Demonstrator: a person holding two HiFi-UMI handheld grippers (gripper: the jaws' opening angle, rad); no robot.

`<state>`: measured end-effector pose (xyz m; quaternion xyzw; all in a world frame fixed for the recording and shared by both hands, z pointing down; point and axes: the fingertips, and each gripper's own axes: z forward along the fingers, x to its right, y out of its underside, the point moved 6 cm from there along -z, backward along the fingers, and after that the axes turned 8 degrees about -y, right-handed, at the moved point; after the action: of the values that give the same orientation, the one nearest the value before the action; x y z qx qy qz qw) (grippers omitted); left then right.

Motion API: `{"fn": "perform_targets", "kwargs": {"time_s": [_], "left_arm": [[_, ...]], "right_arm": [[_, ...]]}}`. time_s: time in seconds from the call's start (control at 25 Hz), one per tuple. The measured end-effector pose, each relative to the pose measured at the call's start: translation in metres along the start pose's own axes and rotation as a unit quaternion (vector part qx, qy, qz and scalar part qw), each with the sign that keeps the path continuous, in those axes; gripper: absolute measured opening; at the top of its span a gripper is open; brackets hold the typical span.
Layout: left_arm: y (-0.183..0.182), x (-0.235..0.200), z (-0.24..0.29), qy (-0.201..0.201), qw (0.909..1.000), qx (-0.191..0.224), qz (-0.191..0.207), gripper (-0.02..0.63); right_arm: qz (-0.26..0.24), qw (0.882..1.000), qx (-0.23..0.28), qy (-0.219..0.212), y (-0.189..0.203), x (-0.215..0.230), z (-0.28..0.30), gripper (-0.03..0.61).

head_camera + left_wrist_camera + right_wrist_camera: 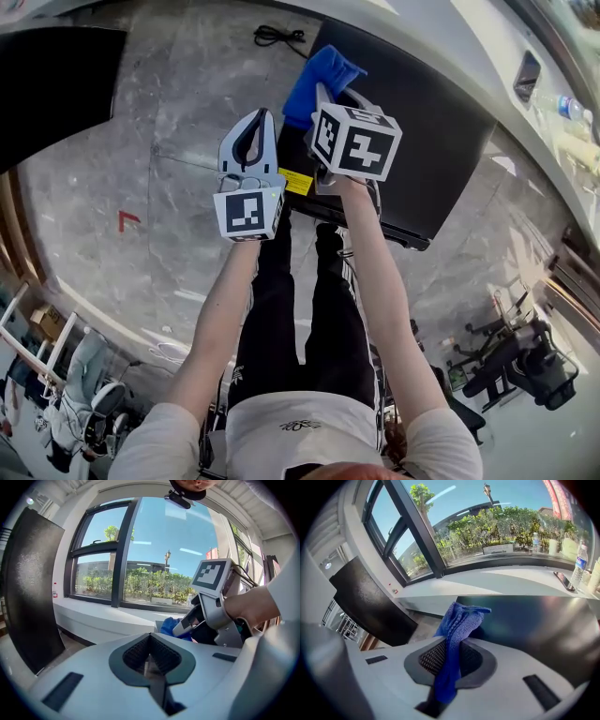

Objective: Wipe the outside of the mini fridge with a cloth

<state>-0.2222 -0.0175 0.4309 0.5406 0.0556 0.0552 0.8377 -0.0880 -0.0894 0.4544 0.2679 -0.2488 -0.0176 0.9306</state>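
No word or number can be read from where I stand. The yellow label (297, 181) on the mini fridge (441, 131) has print too small to make out, and so does the white board (501, 549) outside the window. The left marker cube (248, 214) and the right marker cube (356, 141) carry only black-and-white square patterns, and the floor (187, 103) bears a plain red corner mark (127, 220).
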Motion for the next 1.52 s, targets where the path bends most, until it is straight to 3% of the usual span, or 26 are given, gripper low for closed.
{"fn": "perform_targets", "kwargs": {"time_s": [0.44, 1.52], "left_arm": [[-0.009, 0.06, 0.006, 0.042, 0.9989, 0.007, 0.018, 0.005], [0.008, 0.239, -0.004, 0.125, 0.9915, -0.003, 0.037, 0.005]], "right_arm": [[0.026, 0.999, 0.017, 0.026, 0.015, 0.058, -0.044, 0.061], [0.085, 0.983, 0.049, 0.153, 0.07, 0.253, -0.201, 0.061]]}}
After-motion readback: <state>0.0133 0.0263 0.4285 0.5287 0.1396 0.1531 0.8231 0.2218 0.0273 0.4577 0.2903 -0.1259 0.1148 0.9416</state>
